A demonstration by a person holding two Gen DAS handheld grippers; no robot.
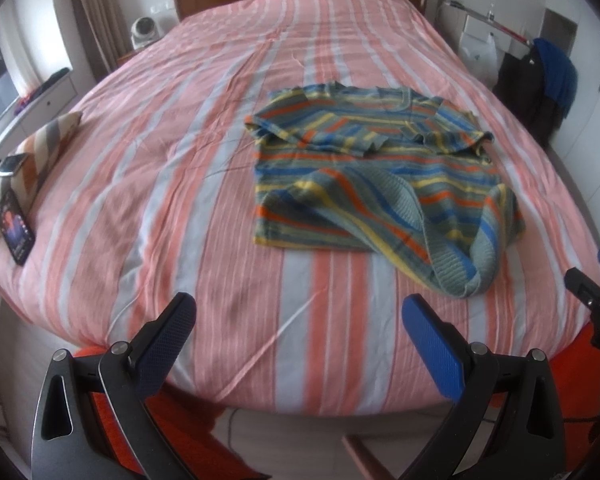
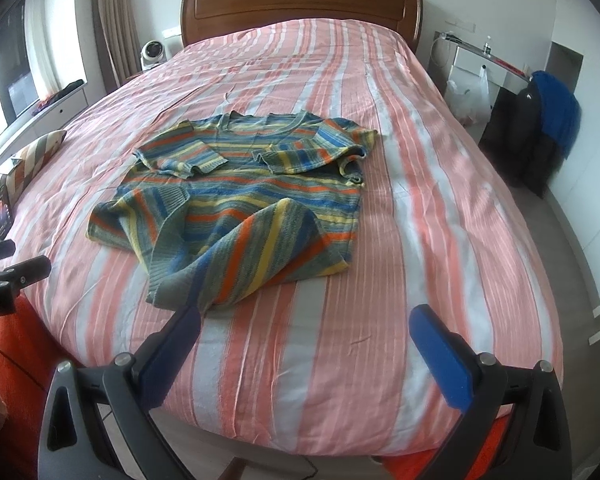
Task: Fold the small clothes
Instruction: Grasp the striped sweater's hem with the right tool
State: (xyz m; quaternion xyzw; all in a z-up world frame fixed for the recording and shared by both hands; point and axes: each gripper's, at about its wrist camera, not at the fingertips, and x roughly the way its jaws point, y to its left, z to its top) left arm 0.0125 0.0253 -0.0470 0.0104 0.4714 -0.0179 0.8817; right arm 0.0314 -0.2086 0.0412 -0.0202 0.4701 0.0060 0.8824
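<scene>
A small knitted sweater with blue, orange, yellow and grey stripes lies flat on the bed. Both sleeves are folded across its chest. Its near hem corner is turned up in a loose fold toward me. My left gripper hovers open over bare sheet, left of and in front of the sweater. My right gripper is open too, and its left fingertip sits right at the turned-up hem. Nothing is between either pair of fingers. Each gripper shows at the edge of the other's view: right gripper, left gripper.
A striped pillow, a watch and a phone lie at the bed's left edge. A wooden headboard is at the far end, and a chair with dark and blue clothes and a plastic bag at the right. Orange fabric hangs below the near edge.
</scene>
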